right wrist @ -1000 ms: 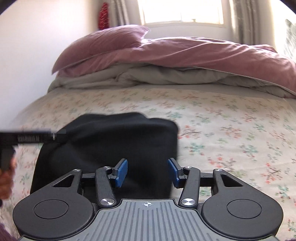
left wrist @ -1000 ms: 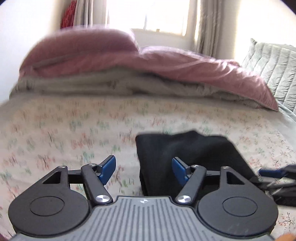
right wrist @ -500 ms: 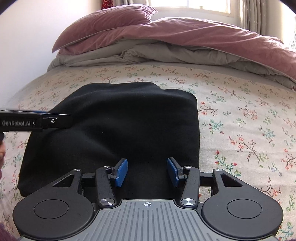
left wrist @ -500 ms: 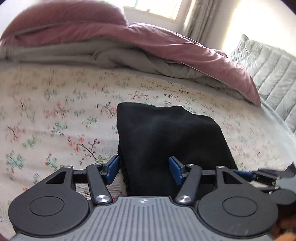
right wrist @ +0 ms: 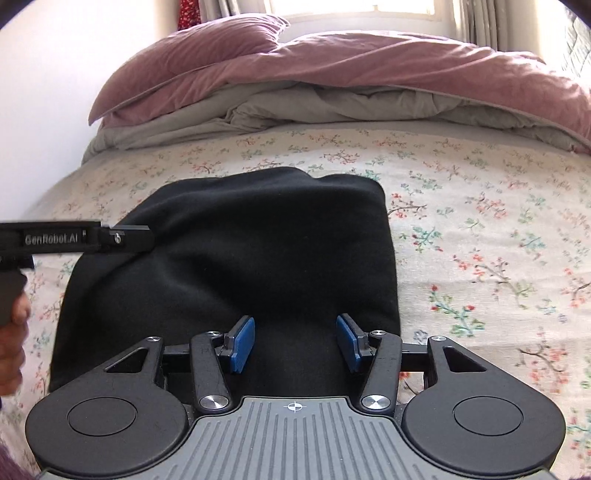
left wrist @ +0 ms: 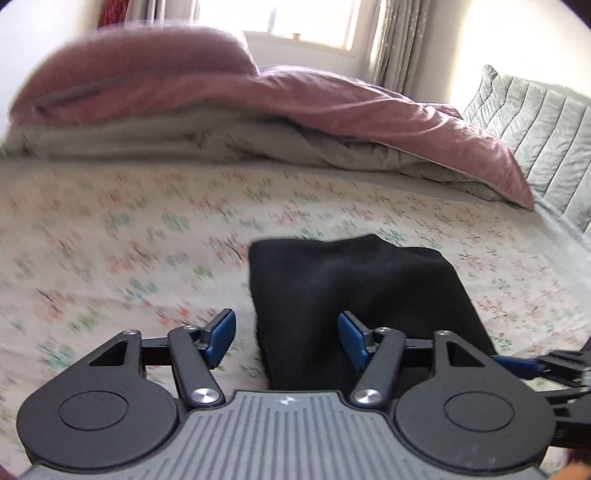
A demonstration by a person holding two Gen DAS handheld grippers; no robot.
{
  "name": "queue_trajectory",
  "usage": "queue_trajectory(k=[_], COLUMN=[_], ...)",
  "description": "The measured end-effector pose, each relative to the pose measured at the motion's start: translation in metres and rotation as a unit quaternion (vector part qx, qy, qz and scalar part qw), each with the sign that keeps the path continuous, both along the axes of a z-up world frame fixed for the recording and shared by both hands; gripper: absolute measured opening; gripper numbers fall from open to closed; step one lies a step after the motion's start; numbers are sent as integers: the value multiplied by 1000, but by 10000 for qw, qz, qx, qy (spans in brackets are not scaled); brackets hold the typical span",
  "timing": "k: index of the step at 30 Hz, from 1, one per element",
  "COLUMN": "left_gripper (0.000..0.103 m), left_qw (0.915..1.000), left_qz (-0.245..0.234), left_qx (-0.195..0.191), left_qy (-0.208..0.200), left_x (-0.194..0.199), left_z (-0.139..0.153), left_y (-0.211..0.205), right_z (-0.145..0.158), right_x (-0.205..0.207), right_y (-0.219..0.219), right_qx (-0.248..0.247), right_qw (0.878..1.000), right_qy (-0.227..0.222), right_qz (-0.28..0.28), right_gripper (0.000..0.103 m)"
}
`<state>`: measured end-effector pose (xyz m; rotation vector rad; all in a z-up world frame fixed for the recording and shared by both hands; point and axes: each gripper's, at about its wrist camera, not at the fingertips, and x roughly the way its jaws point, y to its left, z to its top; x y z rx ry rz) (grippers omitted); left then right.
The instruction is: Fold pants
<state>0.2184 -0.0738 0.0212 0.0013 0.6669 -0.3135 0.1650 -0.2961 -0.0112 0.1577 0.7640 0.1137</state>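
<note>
While both cams look up the bed (right wrist: pixel 480 240), its floral sheet fills most of each view, w/ the mauve duvet (right wrist: pixel 369 70) and grey blanket (right wrist: pixel 295 107) heaped well beyond both grippers at the far end. Black pants (right wrist: pixel 240 258), folded to a compact block, lie flat on the sheet right ahead of the right gripper (right wrist: pixel 295 343); in the left cam they (left wrist: pixel 351 295) sit ahead and to the right, their left edge falling in the gap between the blue pads. Left gripper (left wrist: pixel 286 338): jaws spread wide, nothing between the pads, left pad over bare sheet, right pad over cloth. Right gripper: jaws also spread, empty, both pads over the near end of the pants; whether they touch the cloth I can't tell. Vs 0.5 s ago, left cam has tipped back up: window (left wrist: pixel 295 18) and grey quilted cushion (left wrist: pixel 535 133) are in view again, pants look smaller and farther, and the sheet is motion-blurred. Right cam has likewise pulled back, more sheet showing past the pants' far edge. Pants' fold looks unchanged. Left tool (right wrist: pixel 74 240) crosses the right cam's left side, over the pants' left edge.
</note>
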Motion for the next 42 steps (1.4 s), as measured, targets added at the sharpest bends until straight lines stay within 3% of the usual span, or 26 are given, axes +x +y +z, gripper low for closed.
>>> queue_trajectory(k=[3, 7, 13, 18, 25, 30, 35, 42], left_gripper=[79, 85, 85, 87, 95, 96, 97, 101], left_qw=[9993, 9990, 9964, 9957, 9930, 9915, 9901, 9897], left_qz=[186, 361, 745, 825, 1142, 1245, 1158, 1027], left_qx=[316, 242, 328, 202, 246, 384, 737, 765], left_qy=[-31, 58, 222, 378, 155, -56, -281, -642], left_x=[-12, -31, -68, -110, -181, -209, -220, -235], left_z=[10, 22, 29, 29, 20, 7, -1, 6], left_y=[-1, 8, 13, 18, 30, 35, 30, 19], right_z=[10, 24, 43, 52, 56, 50, 43, 44], right_x=[-13, -35, -68, -103, -172, -214, -227, -232], right_y=[0, -1, 13, 14, 33, 47, 52, 48], right_qx=[6, 88, -269, -39, 164, 182, 39, -1], right_qw=[10000, 9999, 9991, 9992, 9973, 9959, 9963, 9926], right_qy=[-65, -113, -299, -379, -571, -666, -673, -921], right_qz=[15, 9, 103, -149, -433, -592, -533, -787], right_gripper=[49, 50, 52, 52, 59, 65, 68, 79])
